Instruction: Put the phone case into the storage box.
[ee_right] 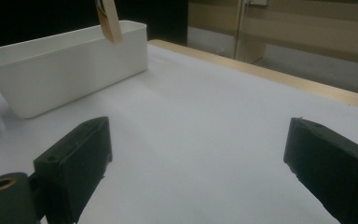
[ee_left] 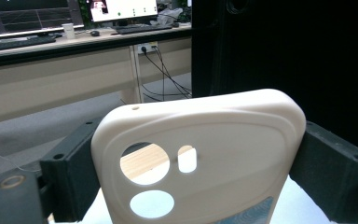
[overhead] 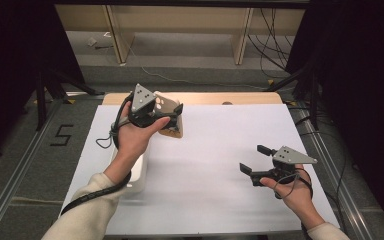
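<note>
High view first: the left gripper [overhead: 167, 116] is held up over the far left part of the white table [overhead: 215, 150], its jaws clamped on the two side edges of a cream phone case [overhead: 166, 107] that is lifted clear of the surface. The case sits just beyond the far end of a white bin [overhead: 136, 172], which lies on the table under the person's left forearm, and a tan wooden-looking piece [overhead: 174, 131] hangs at the lower end of the case. The right gripper [overhead: 254, 160] hovers low over the table well to the right of the bin, its jaws spread apart with nothing between them. Left gripper view next: the phone case [ee_left: 223, 154] stands upright between the two black jaws, which press against its left and right edges; its back faces the camera, with two round camera holes and a small slot near its top left, and a patterned strip at its bottom edge. Beyond it are a desk with monitors [ee_left: 74, 32] and a dark curtain. Right gripper view last: the two black jaws stand wide apart over bare white table [ee_right: 200, 130], and the white bin [ee_right: 70, 70] lies ahead and to the left, with the tan piece [ee_right: 109, 21] hanging just above the bin's far rim.
</note>
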A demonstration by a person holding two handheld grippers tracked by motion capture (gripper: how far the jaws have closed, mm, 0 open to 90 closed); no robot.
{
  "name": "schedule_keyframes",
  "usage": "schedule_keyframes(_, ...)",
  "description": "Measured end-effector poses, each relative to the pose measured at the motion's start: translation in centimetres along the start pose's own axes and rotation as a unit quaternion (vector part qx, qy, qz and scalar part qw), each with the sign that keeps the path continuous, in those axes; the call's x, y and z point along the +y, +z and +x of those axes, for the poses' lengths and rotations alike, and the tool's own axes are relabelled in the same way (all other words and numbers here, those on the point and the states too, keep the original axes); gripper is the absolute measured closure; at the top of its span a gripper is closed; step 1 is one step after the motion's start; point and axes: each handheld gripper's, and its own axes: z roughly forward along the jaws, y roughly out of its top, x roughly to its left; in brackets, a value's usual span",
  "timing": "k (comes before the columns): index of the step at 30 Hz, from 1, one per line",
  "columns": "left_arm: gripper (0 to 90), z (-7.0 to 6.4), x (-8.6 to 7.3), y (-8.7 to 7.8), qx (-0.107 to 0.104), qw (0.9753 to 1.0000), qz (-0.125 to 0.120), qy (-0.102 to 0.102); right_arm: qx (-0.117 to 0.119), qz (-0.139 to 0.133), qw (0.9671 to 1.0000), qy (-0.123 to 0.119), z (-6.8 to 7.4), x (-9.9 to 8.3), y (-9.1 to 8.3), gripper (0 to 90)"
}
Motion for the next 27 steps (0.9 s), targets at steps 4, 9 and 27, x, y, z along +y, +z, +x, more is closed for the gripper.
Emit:
schedule_keyframes(4,10.7,0.4,0.0,-0.2,0.006,1.0000,0.001,-0.002,0.000,-0.001,1.0000,0.000,0.0,0.0,-0.1,8.7)
schedule_keyframes(9,10.7,0.9,0.2,-0.5,0.011,0.9999,-0.001,-0.003,-0.001,-0.002,1.0000,-0.001,0.0,0.0,0.0,8.7)
schedule_keyframes(27,10.7,2.9,0.8,-1.2,0.038,0.9990,-0.016,0.015,-0.002,-0.003,1.0000,-0.001,0.1,-0.1,-0.1,8.7)
